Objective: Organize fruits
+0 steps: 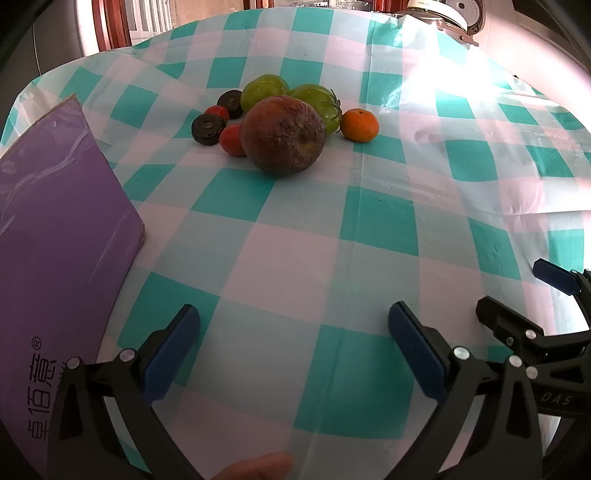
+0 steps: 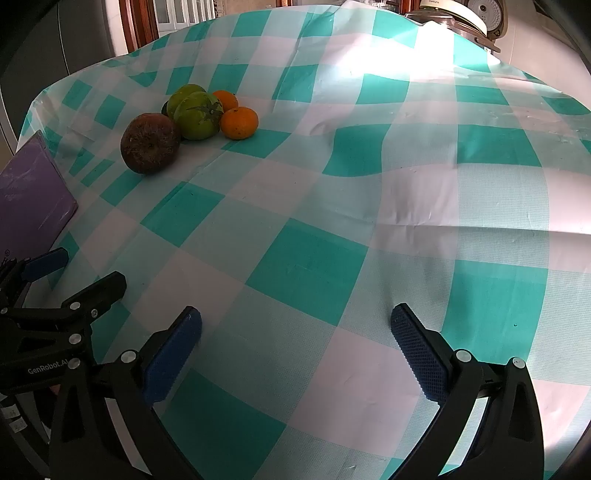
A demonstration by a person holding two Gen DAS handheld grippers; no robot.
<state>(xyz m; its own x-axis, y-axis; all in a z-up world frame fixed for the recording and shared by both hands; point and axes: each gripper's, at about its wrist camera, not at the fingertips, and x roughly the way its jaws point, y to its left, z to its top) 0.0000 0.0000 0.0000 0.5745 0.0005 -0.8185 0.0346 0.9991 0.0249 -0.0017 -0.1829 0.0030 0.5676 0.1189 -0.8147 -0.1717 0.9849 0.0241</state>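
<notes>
Nearest: left gripper (image 1: pixel 293 349) and right gripper (image 2: pixel 295 350), two in all, both spread wide, holding nothing, low over the checked tabletop (image 1: pixel 295 229). Beside the left one, one purple box (image 1: pixel 55 221). Farther off, a single cluster of fruit: one wrinkled brown apple (image 1: pixel 283 134) in front; two small red tomatoes (image 1: pixel 232 139) and two dark round fruits (image 1: pixel 208 128) just left of it; two green tomatoes (image 1: pixel 265 89) touching behind; two oranges (image 2: pixel 239 122) at the right side. Beyond, one rice cooker (image 2: pixel 476 16) at the far edge.
</notes>
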